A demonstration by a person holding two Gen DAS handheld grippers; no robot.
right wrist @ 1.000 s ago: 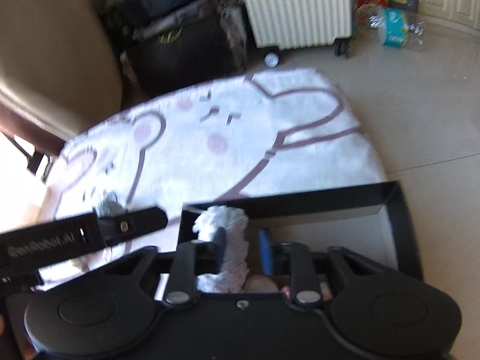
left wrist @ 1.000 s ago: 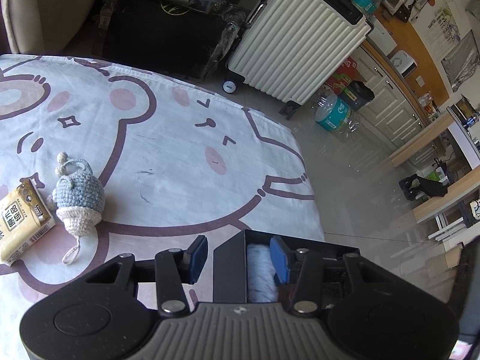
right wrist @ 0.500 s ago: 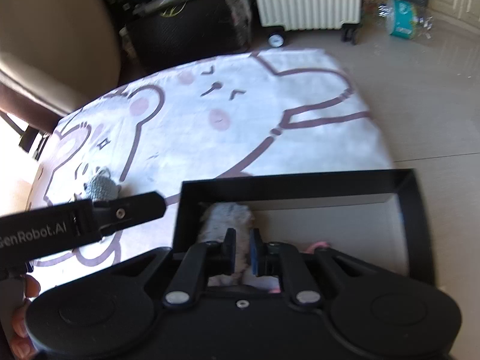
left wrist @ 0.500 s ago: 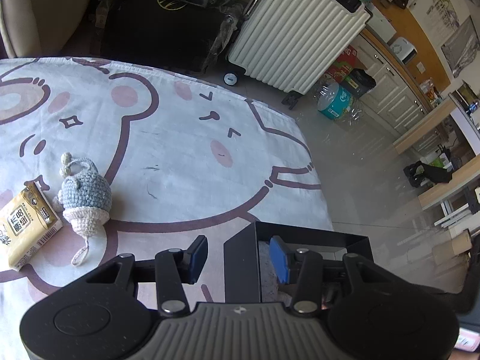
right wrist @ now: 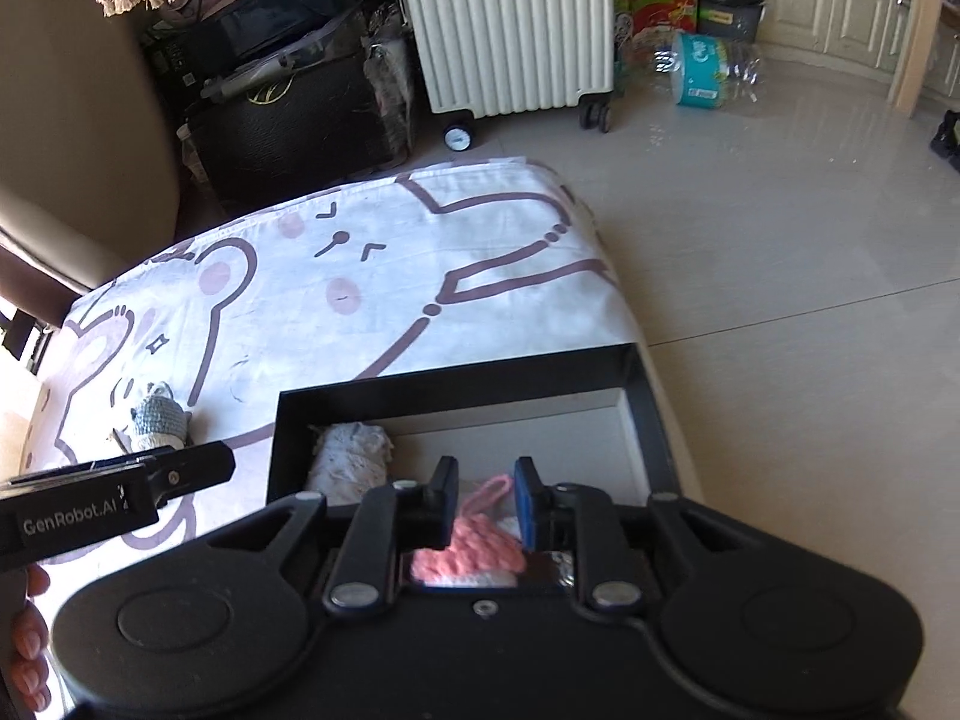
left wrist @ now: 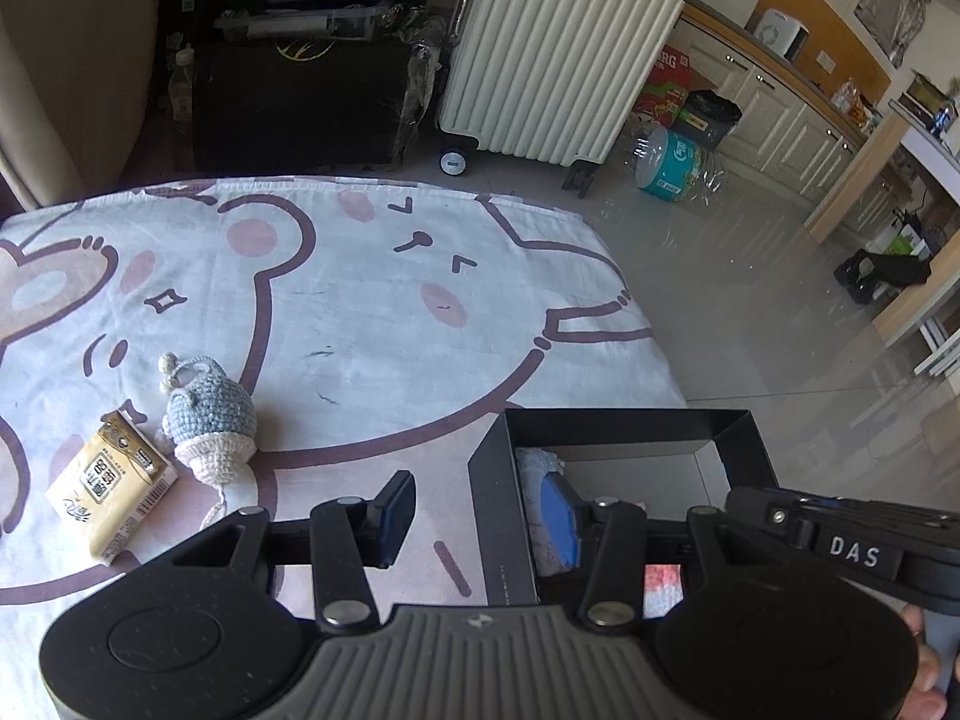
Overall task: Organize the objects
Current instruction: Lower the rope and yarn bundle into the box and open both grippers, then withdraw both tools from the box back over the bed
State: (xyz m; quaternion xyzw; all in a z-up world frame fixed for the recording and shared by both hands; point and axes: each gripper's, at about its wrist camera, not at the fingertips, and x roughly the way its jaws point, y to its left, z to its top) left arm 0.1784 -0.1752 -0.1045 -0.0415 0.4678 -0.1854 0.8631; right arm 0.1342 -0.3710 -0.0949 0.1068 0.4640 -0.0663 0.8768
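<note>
Since the earlier frame the right gripper (right wrist: 485,501) has let go of the white fluffy knitted piece (right wrist: 351,459), which now lies in the left corner of the black rectangular cardboard box (right wrist: 456,387). Its jaws are opening and hold nothing; a pink crocheted toy (right wrist: 465,558) lies in the box below them. The left gripper (left wrist: 477,519) has lifted a little; it stands apart across the left wall of the box without pressing it, so it is released. Outside, on the white cloth with bear drawing (left wrist: 360,312), remain the grey-blue crocheted mouse (left wrist: 207,420) and, just beside it, the yellow tissue packet (left wrist: 111,483). I think the risk is that the left jaws catch the thin box wall when they move to the mouse and drag the box to the cloth edge, which is near.
</note>
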